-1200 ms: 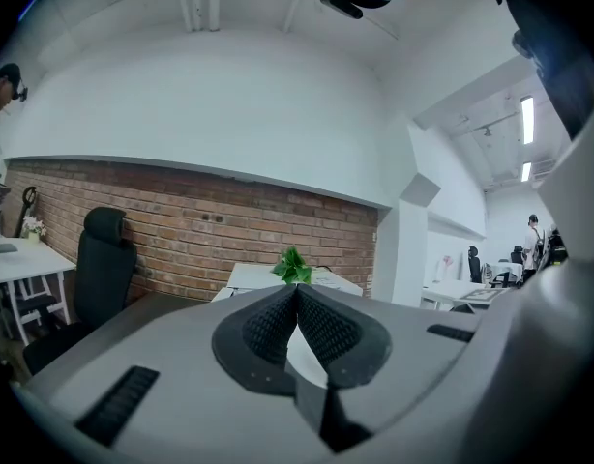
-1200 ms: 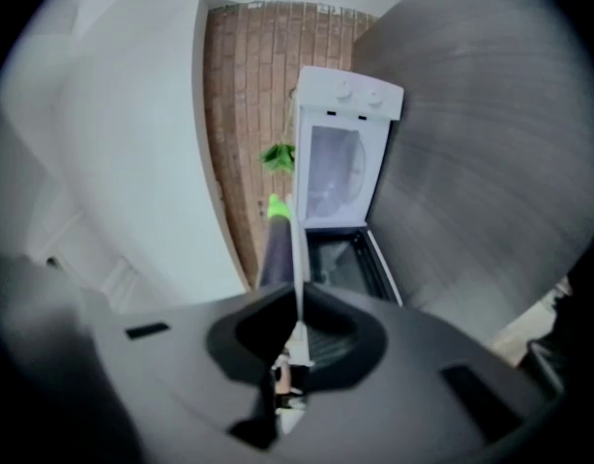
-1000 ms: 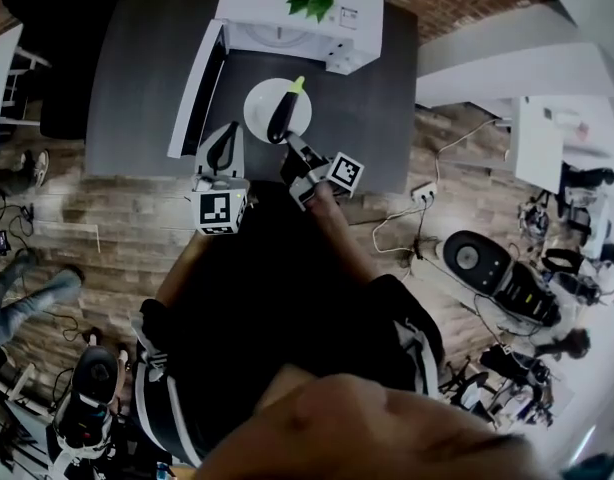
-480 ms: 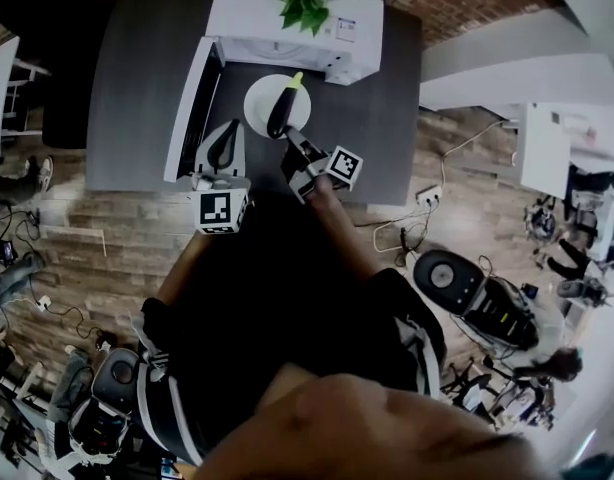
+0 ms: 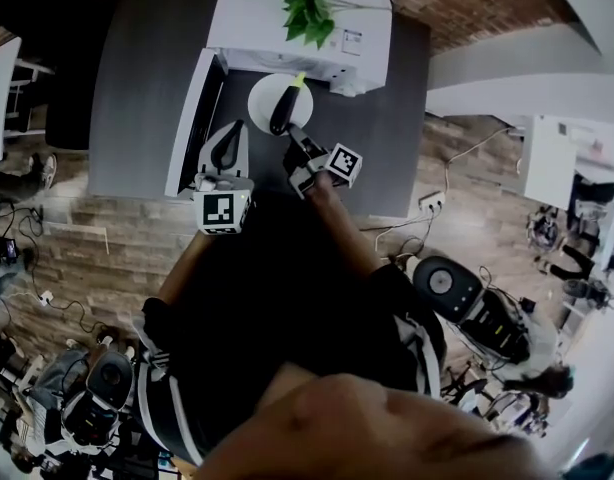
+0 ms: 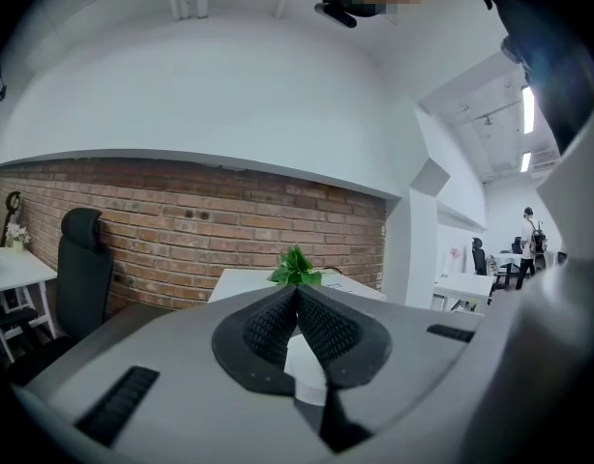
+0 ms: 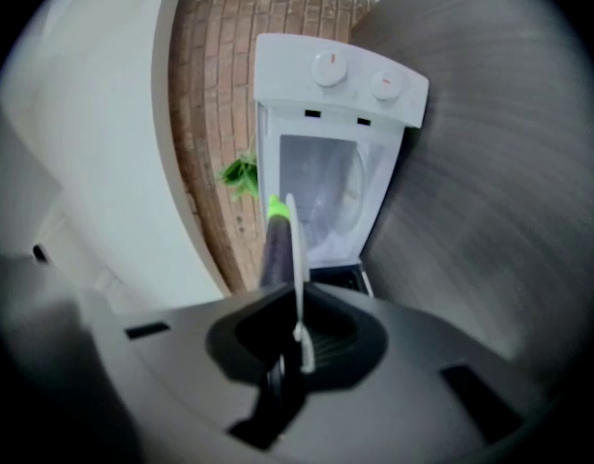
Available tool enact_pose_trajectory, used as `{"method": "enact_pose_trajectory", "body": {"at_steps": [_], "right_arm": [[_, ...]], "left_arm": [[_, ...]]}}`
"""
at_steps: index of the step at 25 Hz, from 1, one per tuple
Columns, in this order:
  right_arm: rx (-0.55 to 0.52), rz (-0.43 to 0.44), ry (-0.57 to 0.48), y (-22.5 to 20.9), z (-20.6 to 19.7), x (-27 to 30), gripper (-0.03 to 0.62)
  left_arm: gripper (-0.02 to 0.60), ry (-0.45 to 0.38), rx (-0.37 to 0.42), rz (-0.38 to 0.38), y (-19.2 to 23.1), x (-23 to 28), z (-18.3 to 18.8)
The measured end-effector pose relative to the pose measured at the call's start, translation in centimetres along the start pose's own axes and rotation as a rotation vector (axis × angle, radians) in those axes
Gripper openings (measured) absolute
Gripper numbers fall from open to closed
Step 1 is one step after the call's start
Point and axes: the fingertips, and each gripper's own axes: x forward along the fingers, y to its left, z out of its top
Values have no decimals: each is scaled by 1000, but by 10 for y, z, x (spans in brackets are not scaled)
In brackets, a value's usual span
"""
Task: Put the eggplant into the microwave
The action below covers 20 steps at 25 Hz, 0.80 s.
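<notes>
Room: a brick wall (image 6: 181, 230) runs behind the bench under white walls and ceiling; the floor (image 5: 107, 238) is wood plank, and one black office chair (image 6: 79, 259) stands at the left.
Bench (image 5: 137, 88): one dark grey matte top, bare on its left part; it carries the microwave along its far edge.
Microwave (image 5: 257, 28): one, white, cavity open toward the person; in the right gripper view (image 7: 336, 143) the pale cavity shows below the control strip.
Microwave door (image 5: 192, 118): swung fully open to the left, white frame with a dark panel.
Plant (image 5: 309, 8): one, green and leafy, on top of the microwave.
Plate (image 5: 262, 103): one, white and round, just in front of the open cavity; whether it rests on the bench or is lifted cannot be told.
Left hand-held gripper (image 5: 224, 148): one, near the open door; its ribbed black pads meet at the tips (image 6: 297, 303) with nothing between them.
Right hand-held gripper (image 5: 295, 140): one, jaws closed down on the near rim of the plate, which shows edge-on between them (image 7: 299, 327).
Eggplant (image 5: 282, 113): one, long and slim, dark purple and glossy, with a bright yellow-green stem end pointing at the microwave; it lies across the plate, outside the cavity (image 7: 275, 249).
Knobs (image 7: 329, 69): two, round and white, side by side on the control strip.
</notes>
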Motion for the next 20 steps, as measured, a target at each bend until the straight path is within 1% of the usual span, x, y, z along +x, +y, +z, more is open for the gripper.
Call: {"method": "enact_pose_trajectory", "body": {"at_steps": [4, 8, 12, 20], "right_arm": [[-4, -10, -1, -9, 12, 11, 40], [-13, -8, 1, -15, 23, 20, 40], [-21, -17, 2, -21, 34, 29, 40], [-26, -19, -17, -32, 50, 49, 40]], "left_arm": [[37, 15, -16, 5, 2, 10, -4], [37, 24, -7, 6, 5, 18, -7], [37, 21, -38, 20, 10, 26, -5], [37, 24, -35, 3, 12, 35, -2]]}}
